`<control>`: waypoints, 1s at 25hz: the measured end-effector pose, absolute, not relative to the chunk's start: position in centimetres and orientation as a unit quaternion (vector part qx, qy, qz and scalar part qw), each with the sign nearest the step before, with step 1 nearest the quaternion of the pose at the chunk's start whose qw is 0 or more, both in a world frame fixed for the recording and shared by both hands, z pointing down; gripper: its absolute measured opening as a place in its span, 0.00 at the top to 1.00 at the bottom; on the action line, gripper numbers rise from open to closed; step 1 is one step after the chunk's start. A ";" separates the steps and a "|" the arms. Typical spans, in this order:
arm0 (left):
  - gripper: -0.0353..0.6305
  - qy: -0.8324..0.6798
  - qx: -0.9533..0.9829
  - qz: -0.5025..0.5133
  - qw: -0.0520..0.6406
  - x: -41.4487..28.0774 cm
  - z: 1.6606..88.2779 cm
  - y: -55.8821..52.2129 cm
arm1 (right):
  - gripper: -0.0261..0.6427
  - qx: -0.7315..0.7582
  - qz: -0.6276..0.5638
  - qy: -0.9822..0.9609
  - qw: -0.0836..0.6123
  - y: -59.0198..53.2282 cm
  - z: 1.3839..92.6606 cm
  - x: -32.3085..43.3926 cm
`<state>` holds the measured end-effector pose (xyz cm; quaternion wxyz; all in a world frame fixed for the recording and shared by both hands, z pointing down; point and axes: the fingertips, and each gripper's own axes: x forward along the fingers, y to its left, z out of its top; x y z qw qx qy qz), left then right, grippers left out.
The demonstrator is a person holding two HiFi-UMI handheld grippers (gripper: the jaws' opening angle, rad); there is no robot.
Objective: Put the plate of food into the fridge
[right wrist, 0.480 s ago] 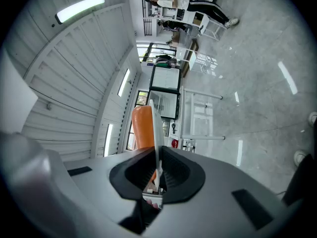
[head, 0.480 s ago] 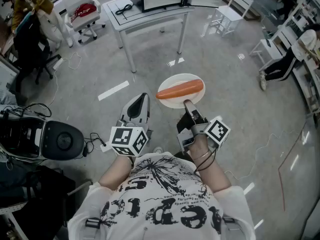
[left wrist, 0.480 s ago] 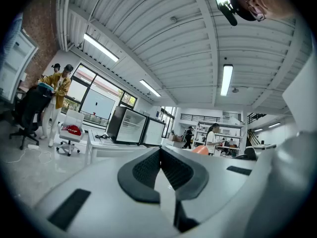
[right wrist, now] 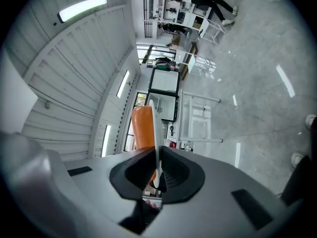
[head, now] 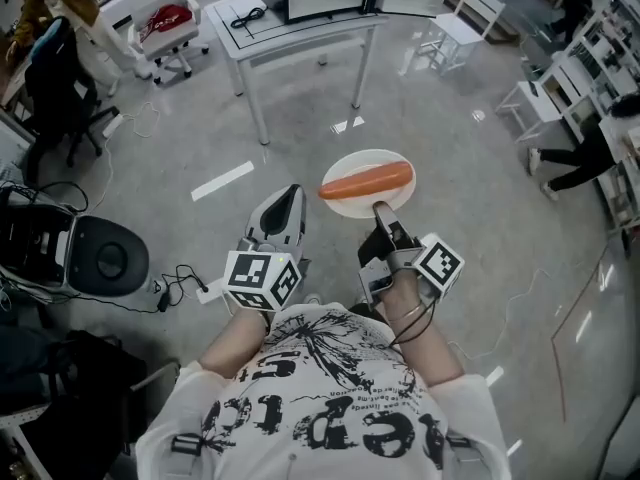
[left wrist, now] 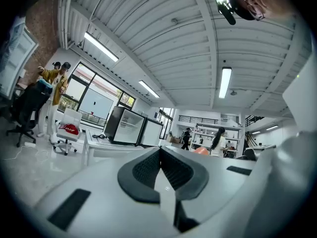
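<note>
Plate [head: 362,158] rim clamped by right tool [head: 378,208] | table [head: 300,30] well ahead

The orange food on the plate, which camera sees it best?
The head view: the orange food lies whole across the white plate. The right gripper view sees only part of it, beside the plate's edge-on rim. The left gripper view shows just a tiny orange blob.
</note>
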<state>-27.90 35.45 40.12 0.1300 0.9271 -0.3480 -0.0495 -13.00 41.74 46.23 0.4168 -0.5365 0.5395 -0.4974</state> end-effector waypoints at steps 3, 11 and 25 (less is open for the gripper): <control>0.94 -0.350 0.926 -0.053 0.129 -28.3 40.2 35.3 | 0.92 -0.535 -0.496 0.535 0.427 41.7 46.2 -12.9; 0.94 -0.361 0.921 -0.050 0.138 -28.9 40.8 34.4 | 0.92 -0.528 -0.501 0.536 0.428 41.1 46.6 -13.4; 0.94 -0.394 0.907 -0.031 0.146 -22.2 41.4 29.3 | 0.92 -0.519 -0.523 0.529 0.421 35.3 47.0 -6.3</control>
